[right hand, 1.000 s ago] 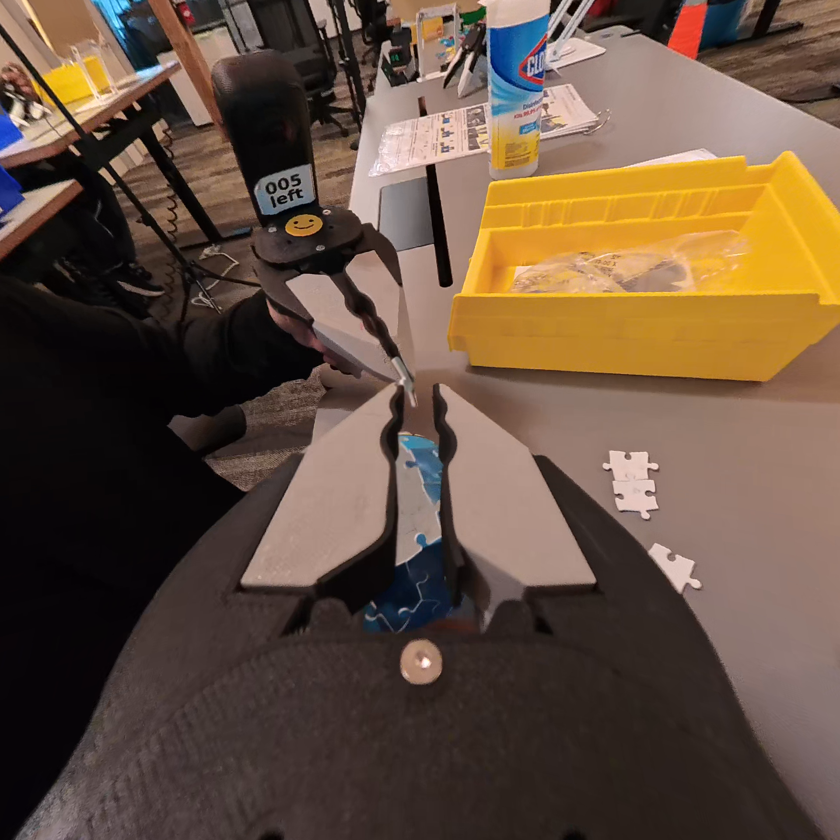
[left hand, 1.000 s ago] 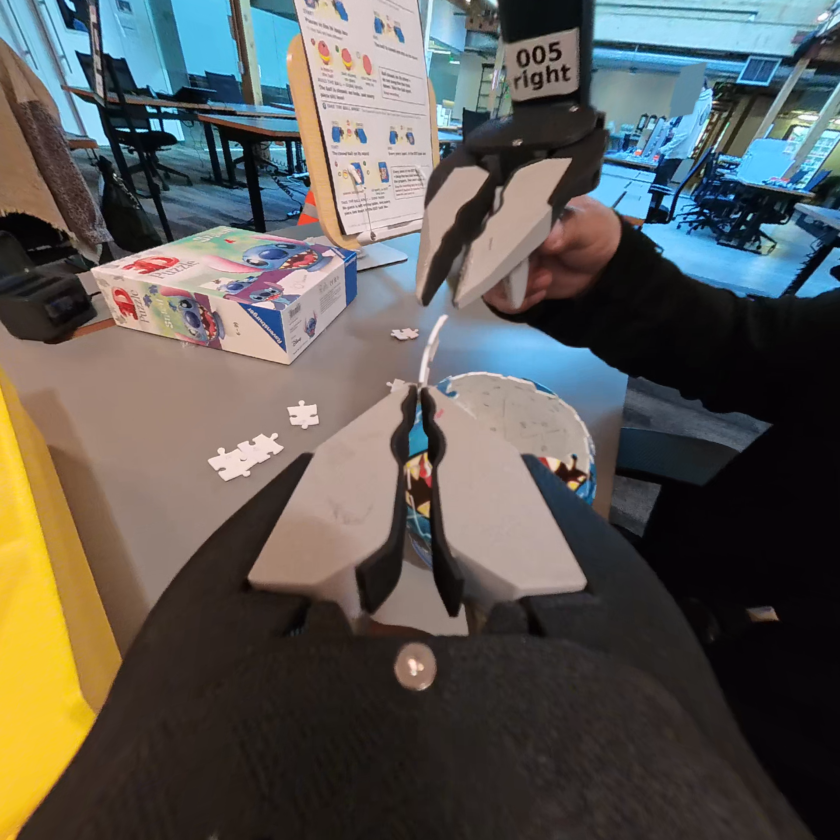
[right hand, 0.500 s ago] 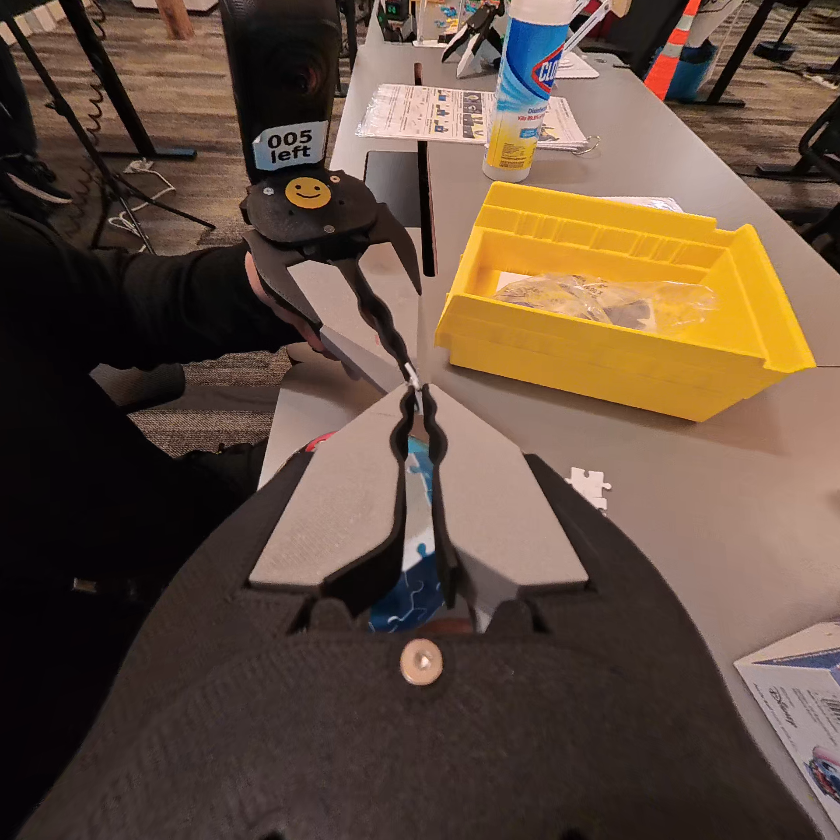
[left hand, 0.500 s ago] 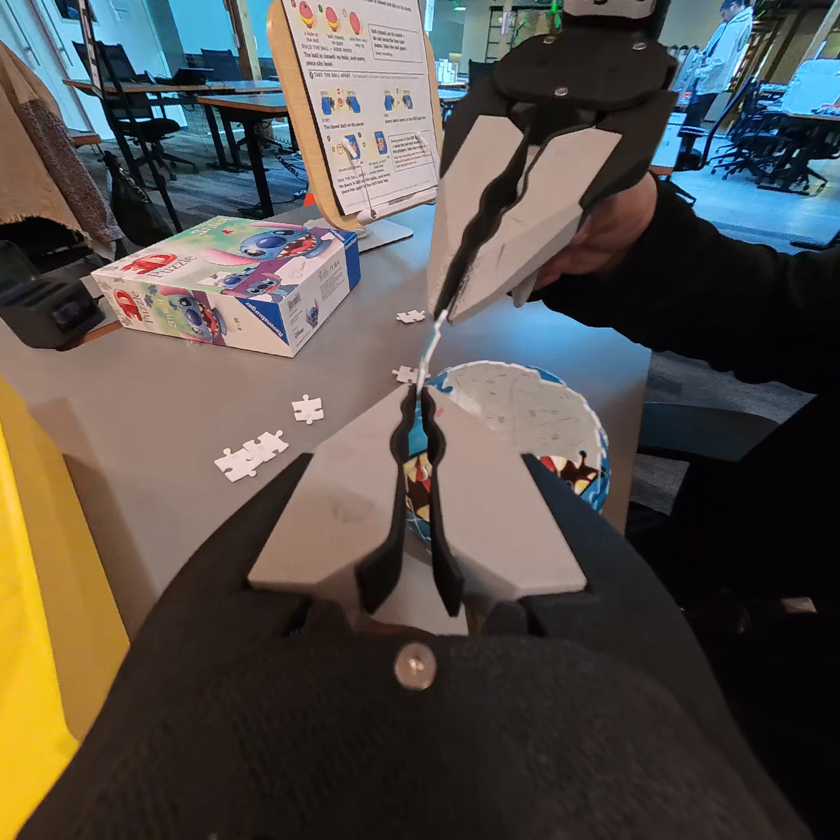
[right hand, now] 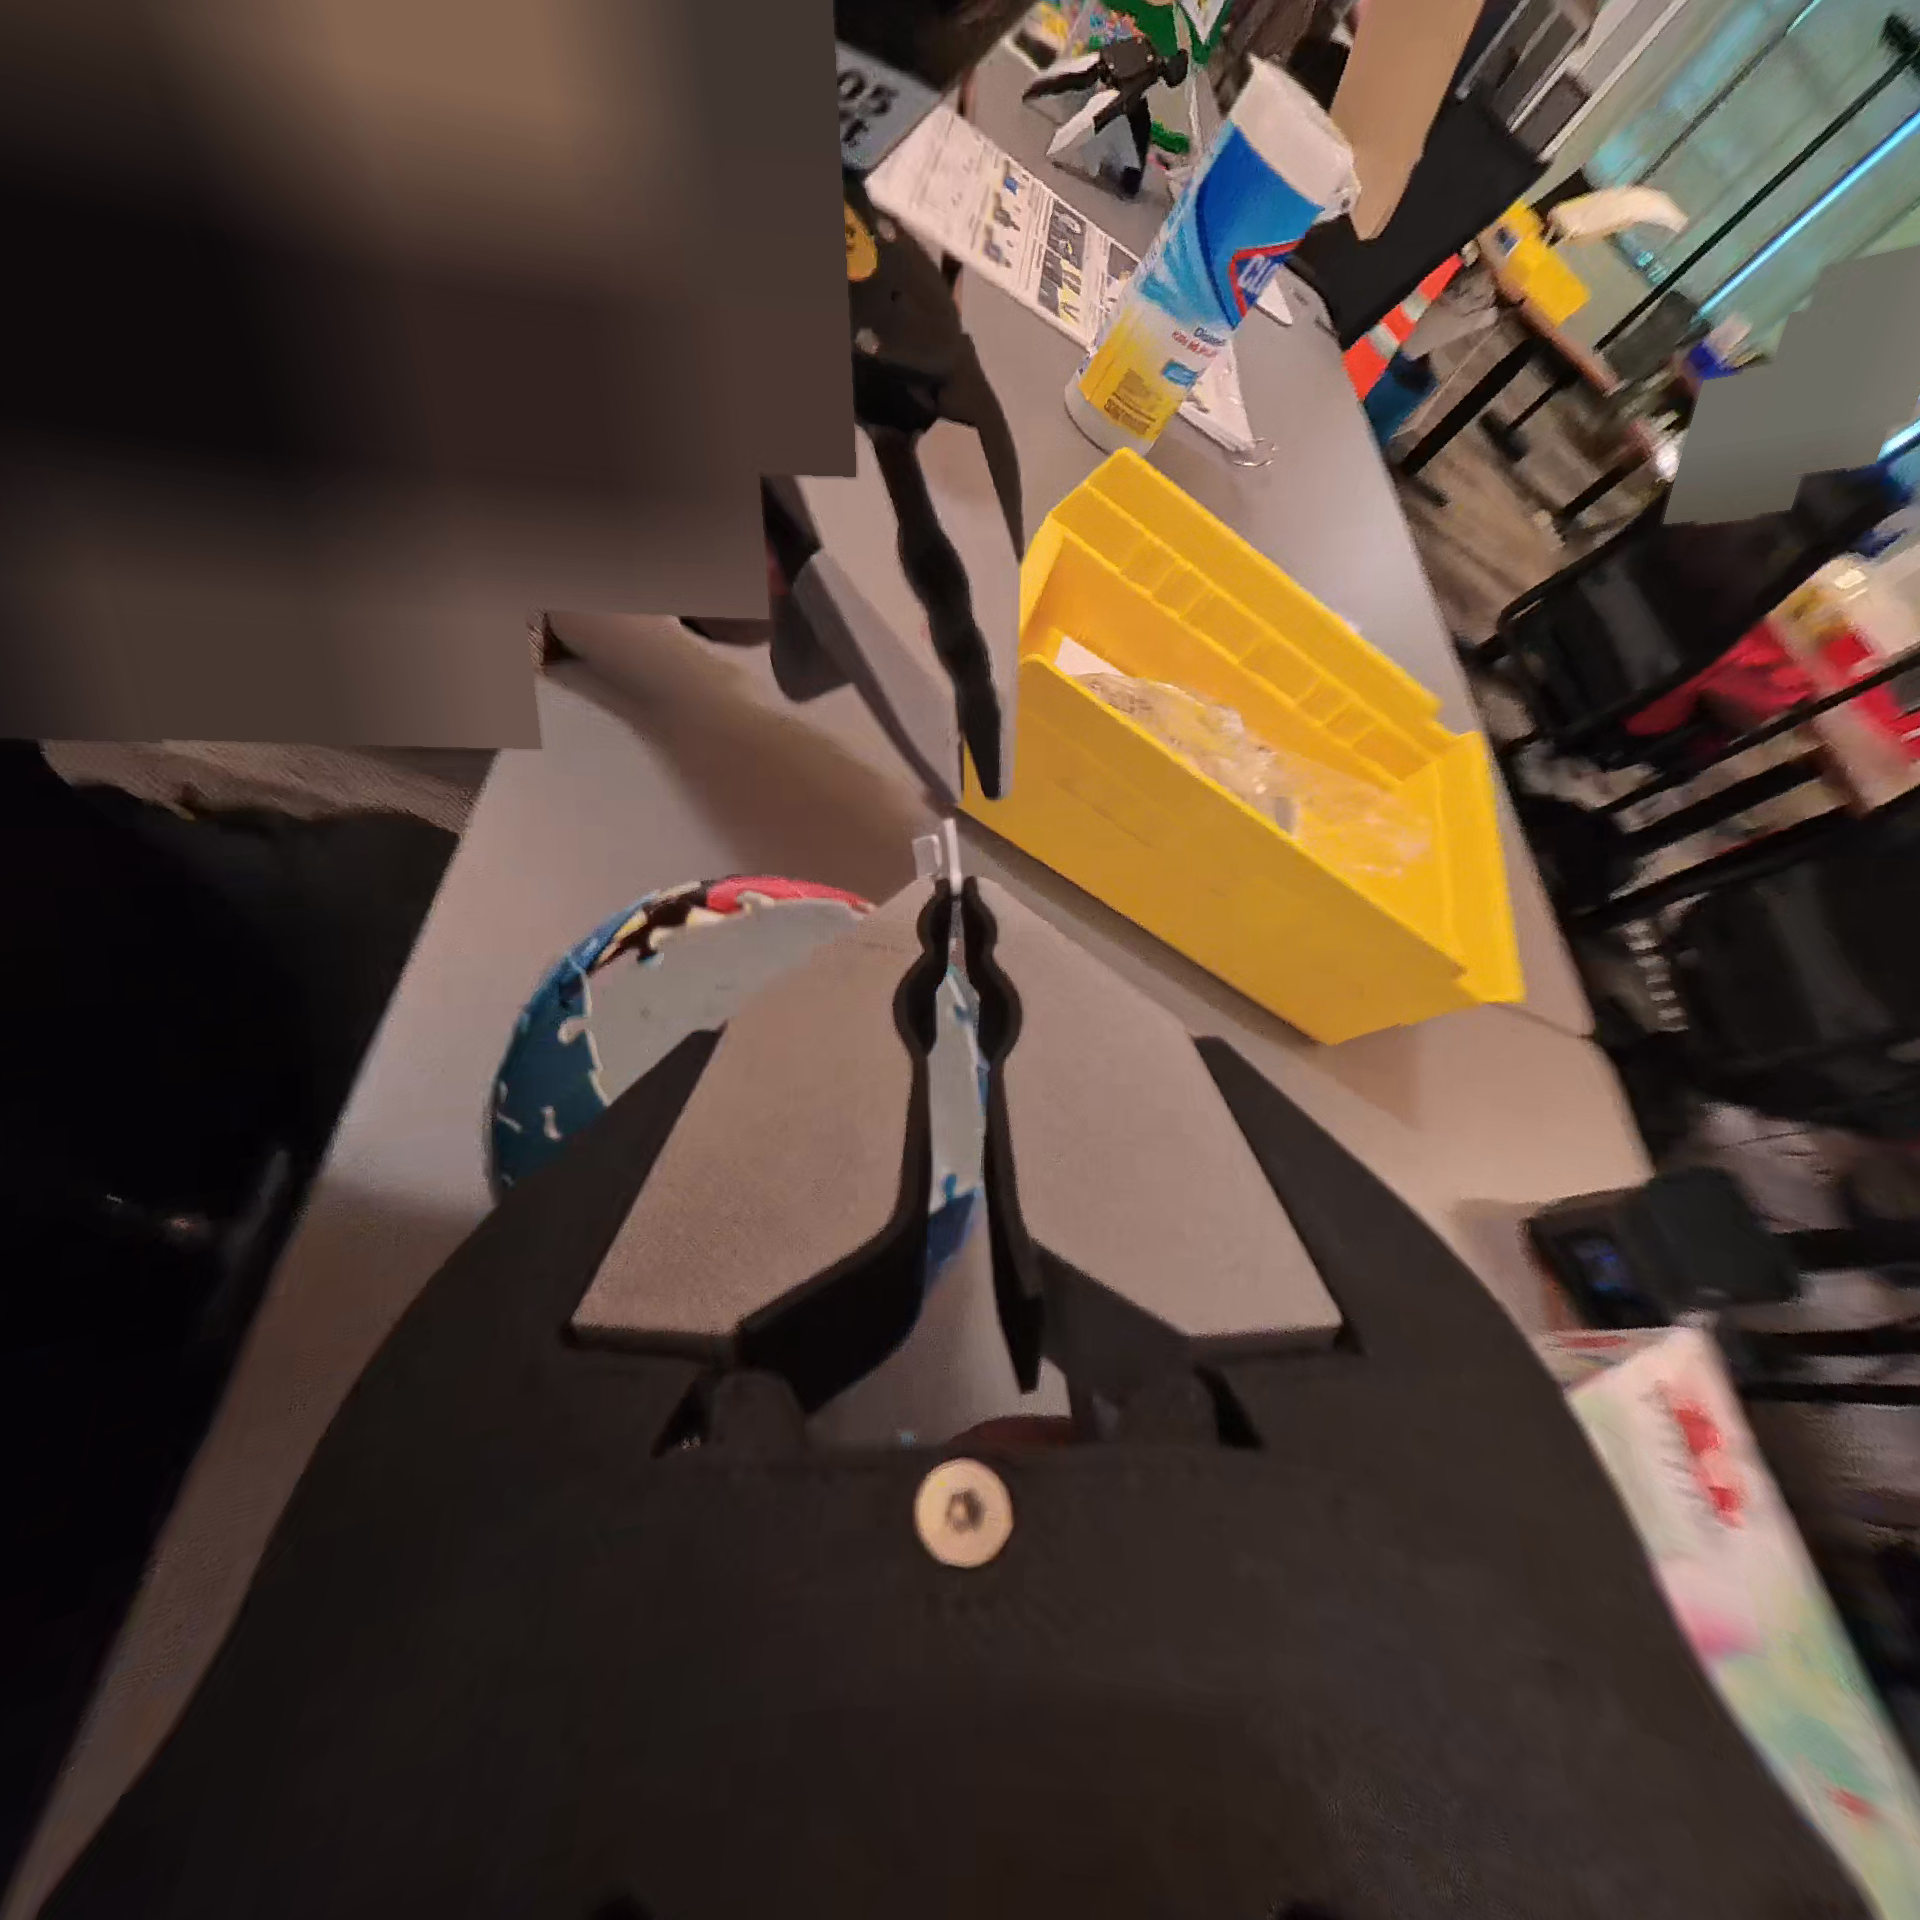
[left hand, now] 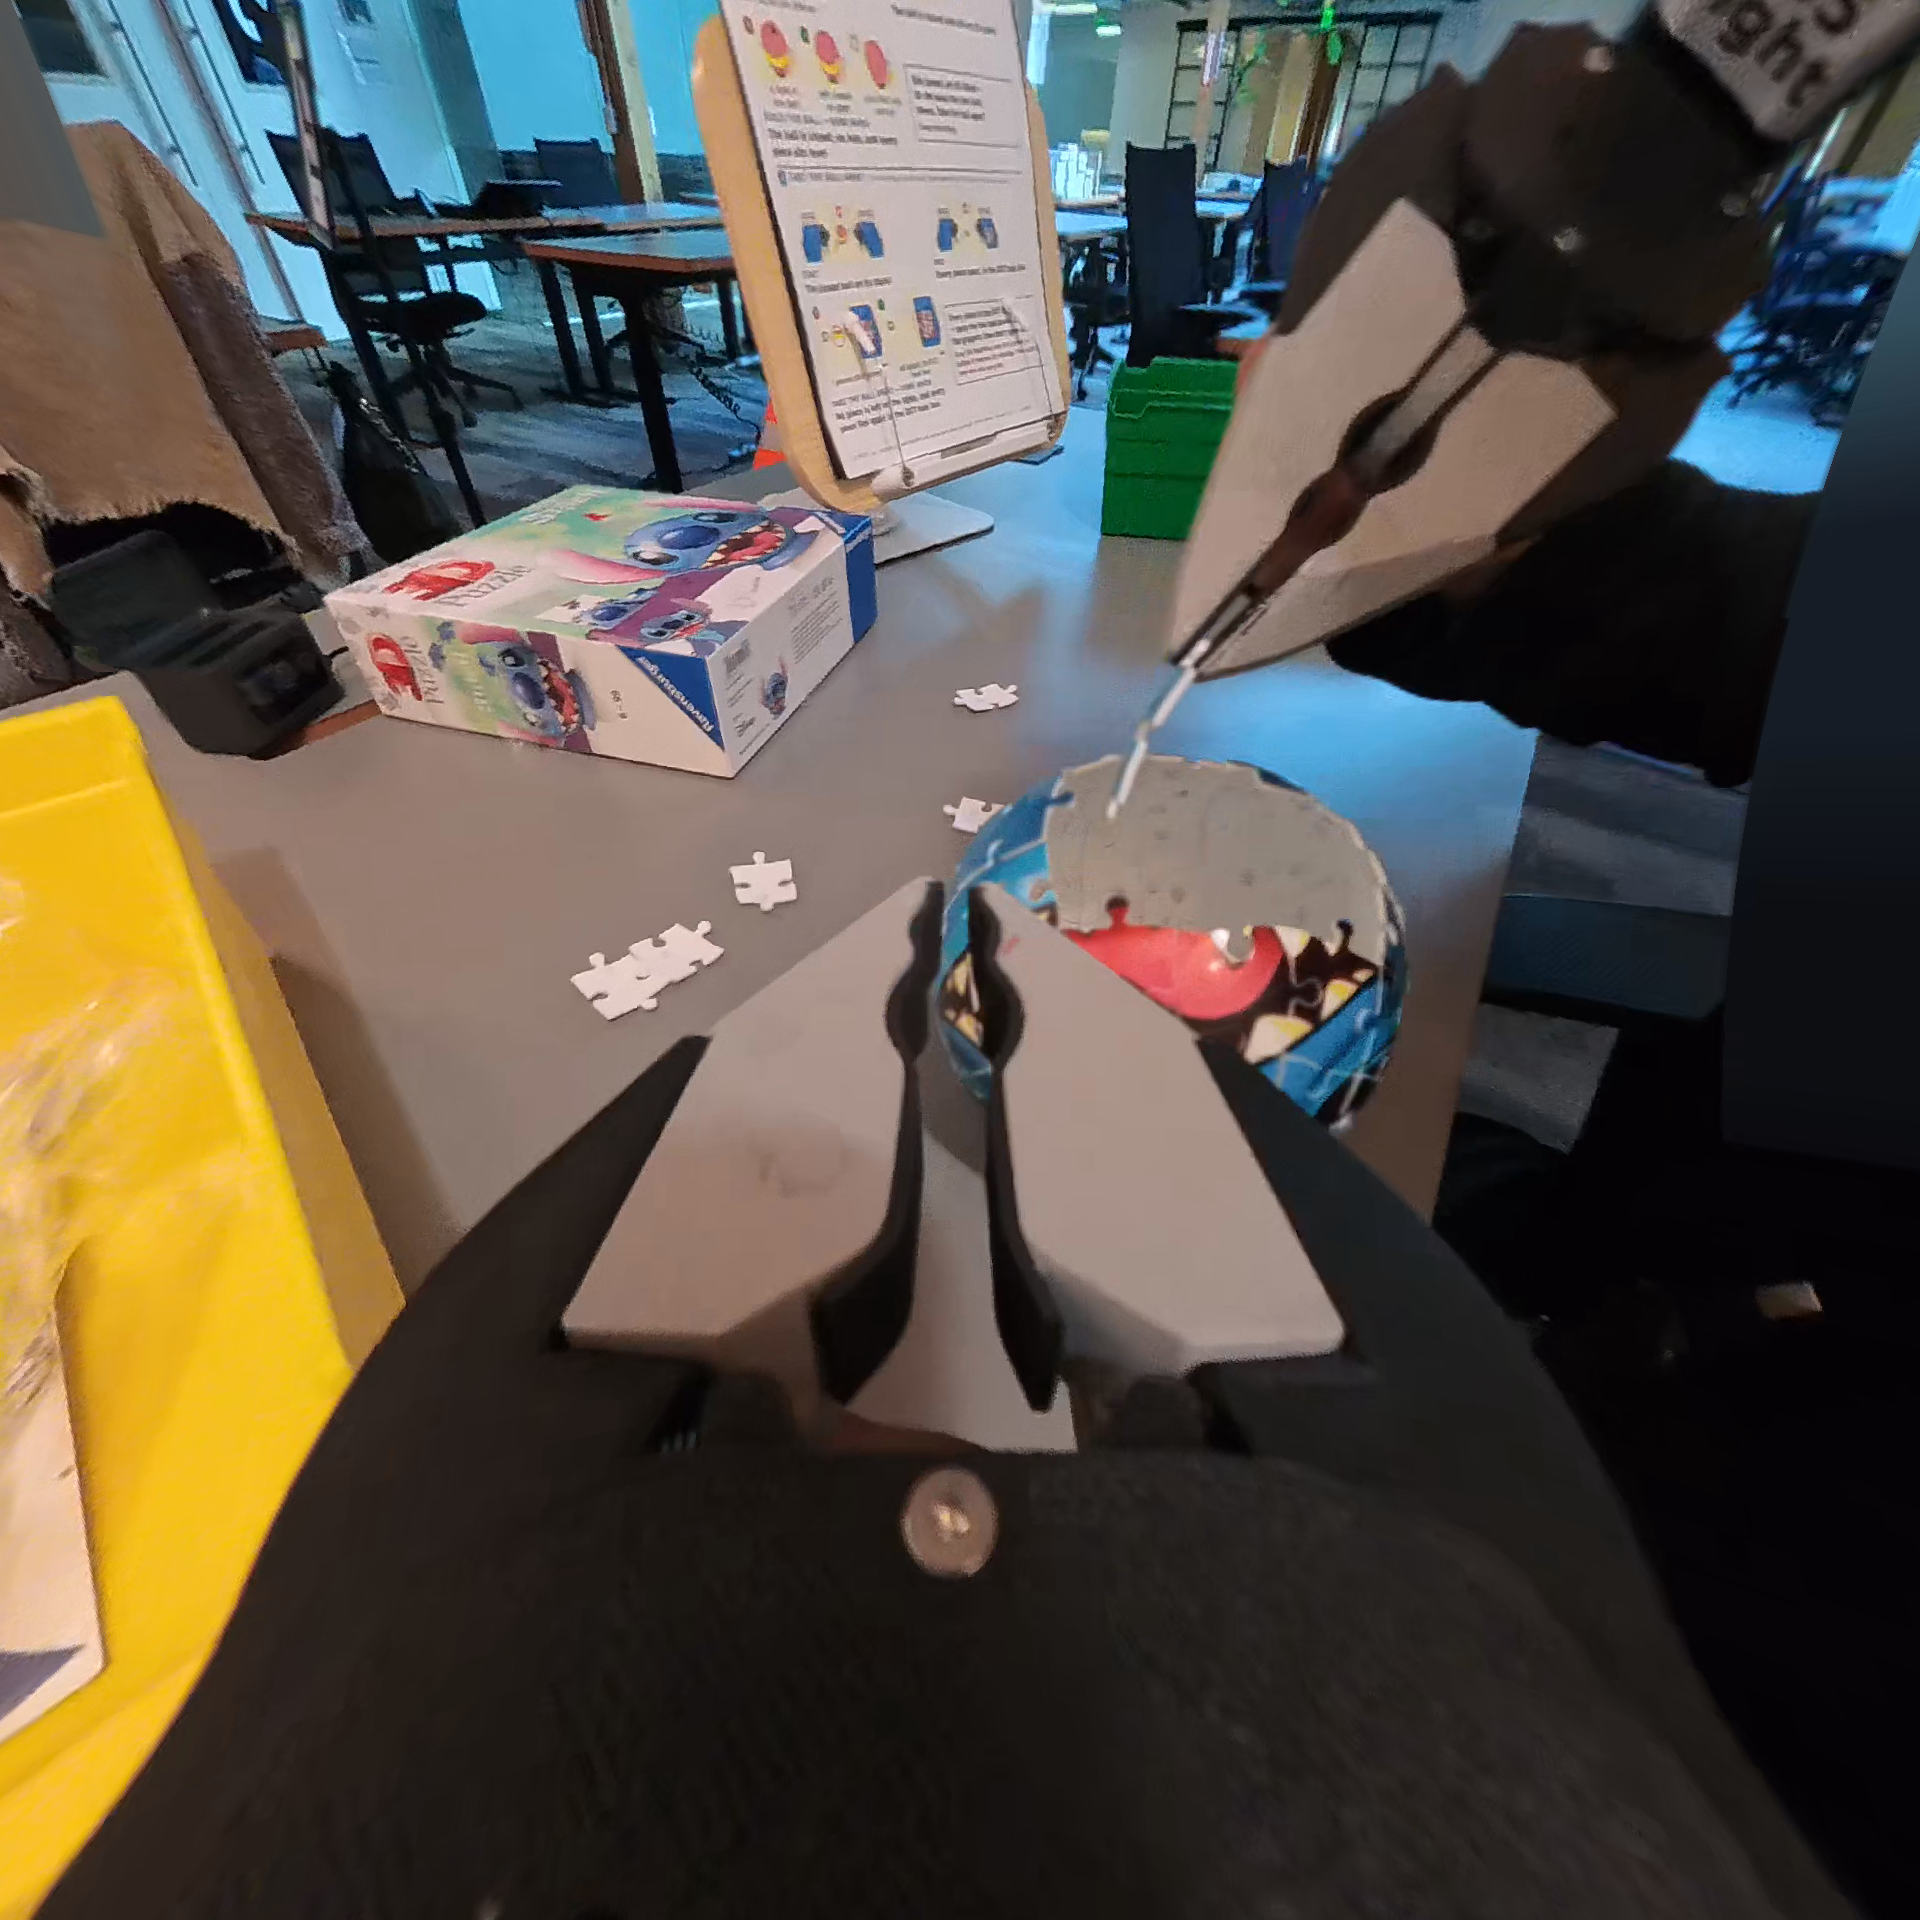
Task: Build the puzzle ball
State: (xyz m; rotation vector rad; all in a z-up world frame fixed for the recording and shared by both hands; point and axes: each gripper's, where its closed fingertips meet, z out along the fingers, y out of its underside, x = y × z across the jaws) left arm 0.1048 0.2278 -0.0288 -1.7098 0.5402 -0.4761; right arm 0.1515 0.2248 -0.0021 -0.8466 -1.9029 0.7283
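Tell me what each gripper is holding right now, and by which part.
The right gripper pinches a white puzzle piece by its upper edge, above the ball. The left gripper holds nothing, its jaws slightly apart.

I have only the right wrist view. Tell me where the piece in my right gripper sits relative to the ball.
Observer: In the left wrist view the right gripper pinches the white piece edge-on. The piece's lower tip is at the far rim of the open puzzle ball; I cannot tell whether it touches.
Operator: Report the left gripper.
Observer: The left gripper holds nothing. Its jaws stand slightly apart at the ball's near side.
Operator: List the spare pieces.
Observer: White side up on the table, left of and beyond the ball, are a joined cluster and three singles.
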